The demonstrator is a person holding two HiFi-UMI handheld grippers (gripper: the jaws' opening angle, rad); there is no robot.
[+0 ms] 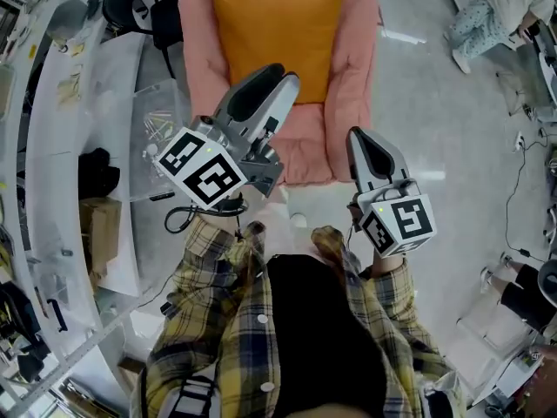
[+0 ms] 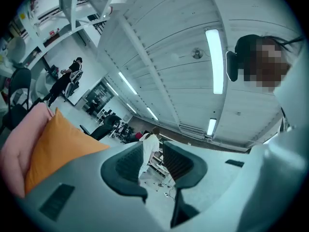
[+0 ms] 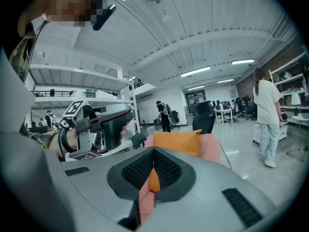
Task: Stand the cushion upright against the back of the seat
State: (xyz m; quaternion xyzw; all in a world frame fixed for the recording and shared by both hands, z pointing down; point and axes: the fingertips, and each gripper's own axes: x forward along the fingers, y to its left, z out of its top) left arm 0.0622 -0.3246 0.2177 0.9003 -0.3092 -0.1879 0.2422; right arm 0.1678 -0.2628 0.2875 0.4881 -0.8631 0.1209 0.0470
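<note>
An orange cushion (image 1: 278,33) stands upright against the back of the pink seat (image 1: 355,59). It also shows in the left gripper view as the cushion (image 2: 58,146) leaning on the seat (image 2: 14,153), and straight ahead in the right gripper view as the cushion (image 3: 177,141). My left gripper (image 1: 270,81) hovers in front of the seat, clear of the cushion. Its jaws (image 2: 153,153) stand open with only the room between them. My right gripper (image 1: 361,138) is held off the seat's front right corner, its jaws (image 3: 153,153) shut on nothing.
A curved white desk (image 1: 52,146) runs down the left, with a clear plastic box (image 1: 161,129) and a cardboard box (image 1: 100,229) beside it. A black office chair (image 1: 130,3) stands behind the seat. A person (image 1: 496,7) sits at the far right; another person (image 3: 265,115) stands further off.
</note>
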